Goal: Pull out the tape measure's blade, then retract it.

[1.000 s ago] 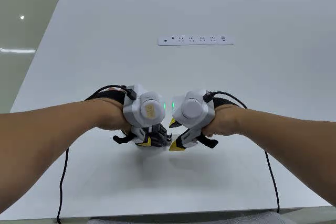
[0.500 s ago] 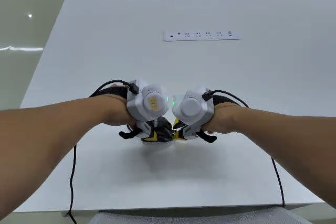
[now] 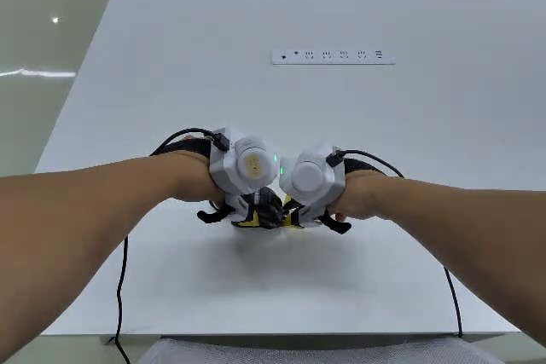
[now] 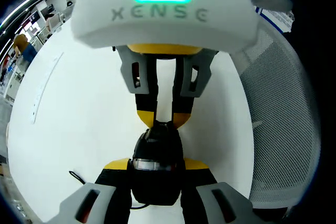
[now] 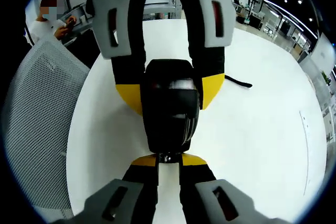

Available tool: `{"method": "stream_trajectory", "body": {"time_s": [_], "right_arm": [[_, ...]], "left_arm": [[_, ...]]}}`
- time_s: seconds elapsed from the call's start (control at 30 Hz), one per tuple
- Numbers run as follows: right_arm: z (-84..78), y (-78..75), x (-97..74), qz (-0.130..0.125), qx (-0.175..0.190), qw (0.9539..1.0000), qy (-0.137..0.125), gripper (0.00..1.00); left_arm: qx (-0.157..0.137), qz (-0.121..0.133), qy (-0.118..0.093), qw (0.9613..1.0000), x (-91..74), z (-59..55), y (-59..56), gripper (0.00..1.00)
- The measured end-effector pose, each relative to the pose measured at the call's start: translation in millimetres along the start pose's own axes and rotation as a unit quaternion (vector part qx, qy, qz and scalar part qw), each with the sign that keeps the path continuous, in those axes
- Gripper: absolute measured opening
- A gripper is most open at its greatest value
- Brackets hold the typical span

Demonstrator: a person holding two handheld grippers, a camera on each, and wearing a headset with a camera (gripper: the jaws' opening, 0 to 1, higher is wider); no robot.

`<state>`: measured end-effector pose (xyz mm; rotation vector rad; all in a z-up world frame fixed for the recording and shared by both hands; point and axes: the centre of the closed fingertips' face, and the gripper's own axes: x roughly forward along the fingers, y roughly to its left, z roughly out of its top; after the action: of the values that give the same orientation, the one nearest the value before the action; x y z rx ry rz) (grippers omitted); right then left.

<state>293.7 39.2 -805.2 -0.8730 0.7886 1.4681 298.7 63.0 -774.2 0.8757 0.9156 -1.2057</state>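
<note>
Left tool (image 4: 157, 164): jaws clamped on the flanks of the tape measure (image 5: 170, 103), a compact black case held between the yellow pads, clear of the bench (image 3: 341, 125) as far as the head view shows.

Right tool (image 5: 168, 162): it faces the left tool tip to tip. Its jaws are drawn nearly together, the tips touching the case mouth and pinched on a small metal piece there, judged to be the end hook (image 5: 167, 157). The piece is too small to confirm its shape. No length of blade shows between the 2 tools, so the pull-out is judged not yet begun.

Handling, as judgement:
- The case is a rigid shell, smooth and rounded. It is likely to twist or slide out of flat pads under a pull, so the hold belongs across its broad sides, as the left tool has it.
- The blade is thin sprung steel: stiff along its length, prone to kink if bent sideways. The pull should run straight out from the mouth.
- The hook is a small, thin purchase, so a shallow pinch could slip off it.
- The spring return can snap the blade back, so feed it in while gripped rather than letting go.

Beyond both tools a power strip (image 3: 333, 57) lies on the bench, well apart from the work.
</note>
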Motion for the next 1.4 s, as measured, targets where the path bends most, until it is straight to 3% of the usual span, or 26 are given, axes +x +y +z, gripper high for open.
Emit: {"method": "stream_trajectory", "body": {"time_s": [0.1, 0.37, 1.4], "right_arm": [[-1.1, 2.2, 0.9, -0.002, -0.017, 0.9997, 0.015, 0.13], [-4.3, 1.8, -0.4, 0.000, 0.008, 0.9998, 0.015, 0.12], [-19.3, 1.5, -9.2, 0.009, -0.001, 0.9994, 0.032, 0.11]], "left_arm": [[-0.001, 0.000, 0.000, 1.0000, 0.1, 0.2, -1.2, 0.33], [-0.007, -0.002, -0.005, 1.0000, 0.5, -0.2, -0.7, 0.33], [-0.012, -0.002, -0.008, 0.9999, 2.4, 1.6, 0.4, 0.33]]}}
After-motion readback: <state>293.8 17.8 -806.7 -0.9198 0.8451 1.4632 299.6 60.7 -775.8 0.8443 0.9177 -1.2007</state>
